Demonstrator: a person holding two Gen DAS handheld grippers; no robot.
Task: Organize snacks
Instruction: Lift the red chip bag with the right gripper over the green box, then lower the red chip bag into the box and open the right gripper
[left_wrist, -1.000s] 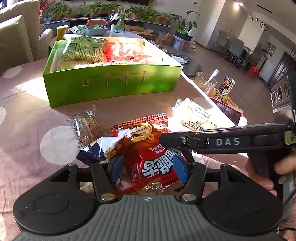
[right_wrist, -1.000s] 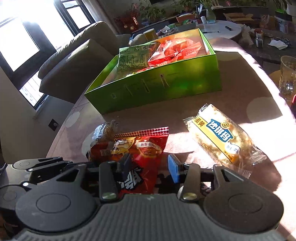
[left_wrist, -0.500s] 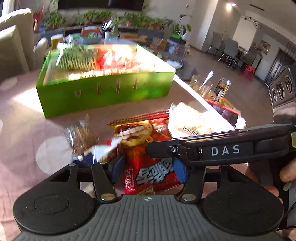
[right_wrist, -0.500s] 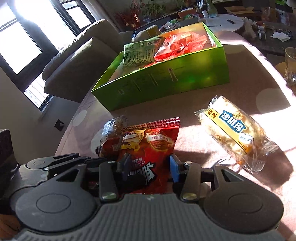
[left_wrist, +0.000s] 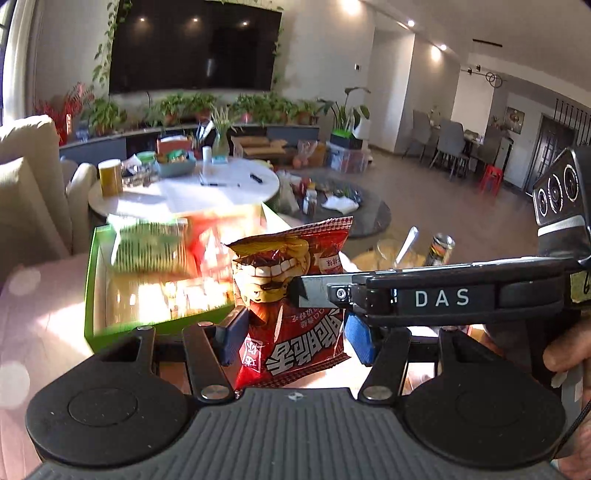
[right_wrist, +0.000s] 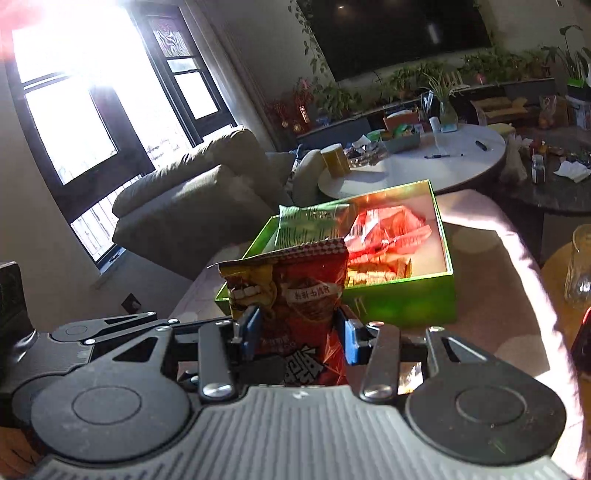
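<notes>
A red snack bag with a toothy cartoon face (left_wrist: 291, 302) is held up off the table, upright, in front of the green box (left_wrist: 96, 295). My left gripper (left_wrist: 293, 338) is shut on its lower part. My right gripper (right_wrist: 299, 334) is shut on the same red bag (right_wrist: 295, 291), and its arm crosses the left wrist view from the right. The green box (right_wrist: 406, 299) holds a green packet (right_wrist: 306, 221), red packets (right_wrist: 384, 229) and small yellow packs. The other loose snacks on the table are hidden below the view.
A pink dotted tablecloth (right_wrist: 491, 280) covers the table under the box. A glass (right_wrist: 580, 266) stands at the right edge. A beige sofa (right_wrist: 192, 206) is left of the table. A white round table (right_wrist: 424, 166) with clutter lies beyond the box.
Both grippers have lifted the red bag off the table and tilted up, so the bag now stands upright before the green box. The loose snacks on the table have dropped out of view.
</notes>
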